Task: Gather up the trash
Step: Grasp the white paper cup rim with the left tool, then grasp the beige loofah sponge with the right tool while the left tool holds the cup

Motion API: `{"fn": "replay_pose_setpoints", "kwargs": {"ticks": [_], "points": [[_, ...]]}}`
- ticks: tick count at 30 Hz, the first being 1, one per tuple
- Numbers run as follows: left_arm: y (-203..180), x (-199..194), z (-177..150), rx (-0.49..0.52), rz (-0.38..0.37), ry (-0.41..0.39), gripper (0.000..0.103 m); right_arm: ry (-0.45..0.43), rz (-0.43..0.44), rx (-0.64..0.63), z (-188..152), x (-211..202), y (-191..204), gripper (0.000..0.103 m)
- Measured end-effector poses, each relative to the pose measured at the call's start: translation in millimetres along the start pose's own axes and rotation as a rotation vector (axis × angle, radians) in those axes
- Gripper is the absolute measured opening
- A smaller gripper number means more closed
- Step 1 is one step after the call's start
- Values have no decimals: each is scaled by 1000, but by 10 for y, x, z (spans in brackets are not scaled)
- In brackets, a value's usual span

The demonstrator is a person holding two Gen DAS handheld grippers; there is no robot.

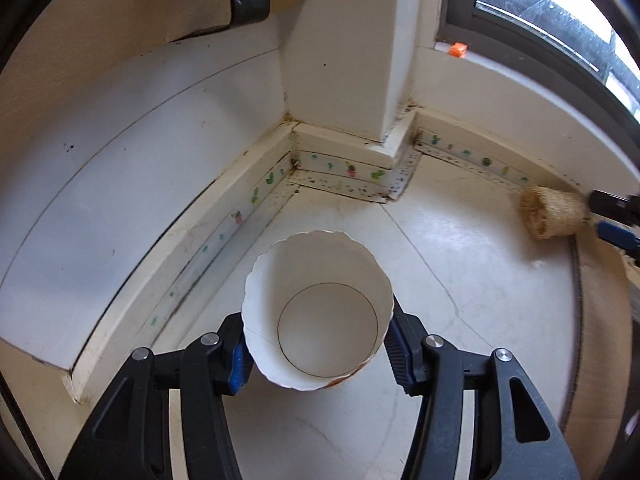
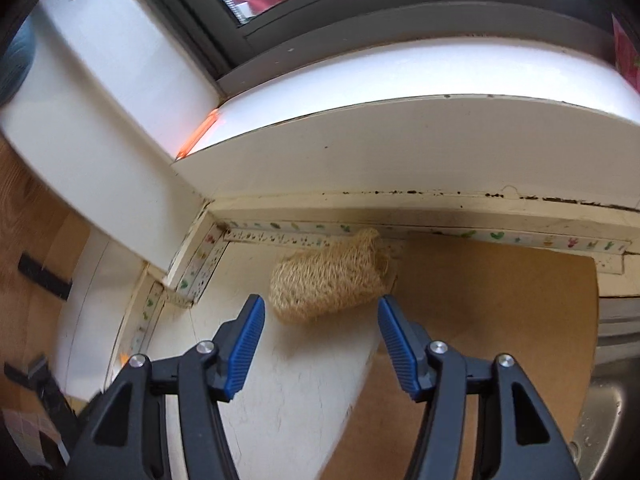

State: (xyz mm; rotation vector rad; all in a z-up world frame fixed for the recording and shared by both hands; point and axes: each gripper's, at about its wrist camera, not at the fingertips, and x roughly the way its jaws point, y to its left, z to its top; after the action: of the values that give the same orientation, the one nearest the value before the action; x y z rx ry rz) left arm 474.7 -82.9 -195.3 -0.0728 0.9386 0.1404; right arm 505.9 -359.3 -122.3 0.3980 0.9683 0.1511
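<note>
My left gripper (image 1: pixel 318 344) is shut on a white paper cup (image 1: pixel 320 312) with a scalloped rim, its mouth facing the camera, held above the white counter (image 1: pixel 460 272). A tan fibrous loofah (image 2: pixel 332 276) lies against the back edge where the counter meets a brown board (image 2: pixel 500 312). My right gripper (image 2: pixel 320 316) is open just in front of the loofah, one finger on each side of it, not touching. In the left wrist view the loofah (image 1: pixel 554 212) lies at the far right with the right gripper's fingertips (image 1: pixel 616 232) beside it.
A white wall pillar (image 1: pixel 344 64) juts into the counter corner, with cactus-print tape (image 1: pixel 348 170) along the base. A window sill (image 2: pixel 400 76) and dark window frame run above. An orange piece (image 1: pixel 458 49) sits on the sill. A metal sink (image 2: pixel 600 420) is at lower right.
</note>
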Motion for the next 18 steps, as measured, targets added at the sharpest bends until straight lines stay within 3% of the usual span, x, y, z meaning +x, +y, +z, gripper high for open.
{"fn": "replay_pose_setpoints", "kwargs": {"ticks": [7,12,18], "points": [[-29,-300,46,14,-75,-12,53,30,-10,75,87,244,-105,59],[-109,-648,31,60,-93,-47,53,38,-27,59,80,371,-96,59],[-220,-779,20,103,-87,-67,53,43,-21,75,87,470,-85,59]]}}
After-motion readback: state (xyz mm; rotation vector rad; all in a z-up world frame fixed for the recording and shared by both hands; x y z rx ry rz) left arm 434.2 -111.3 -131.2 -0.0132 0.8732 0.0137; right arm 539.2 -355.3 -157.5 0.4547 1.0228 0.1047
